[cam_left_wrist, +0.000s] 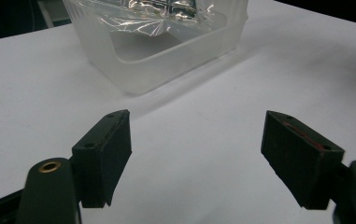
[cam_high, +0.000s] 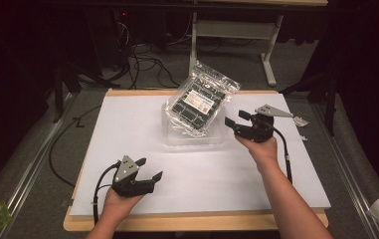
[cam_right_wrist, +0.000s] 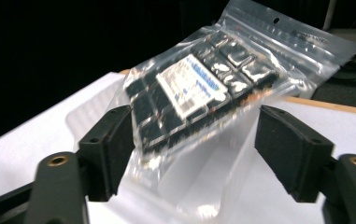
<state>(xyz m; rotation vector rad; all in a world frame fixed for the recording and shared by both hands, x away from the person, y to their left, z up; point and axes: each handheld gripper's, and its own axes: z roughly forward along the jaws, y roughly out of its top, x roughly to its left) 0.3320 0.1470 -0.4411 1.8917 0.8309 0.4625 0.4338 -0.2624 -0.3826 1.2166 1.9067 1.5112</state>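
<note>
R gripper (cam_high: 237, 121) jaws apart, nothing clamped, held just beside the clear bag (cam_high: 203, 97) of dark parts w/ white label; bag leans tilted in the translucent plastic tub (cam_high: 177, 138), top half sticking out above the rim; tub sits mid-counter (cam_high: 127, 124) on the white sheet. L gripper (cam_high: 149, 169) jaws apart too, empty, near front edge, well apart from tub. Judgement: step in hand = R approach to bag; best to close on the bag's lower edge nearest the jaws, square-on, not the slick top flap; L could steady the tub wall to prevent tipping; film may slip or crumple.
</note>
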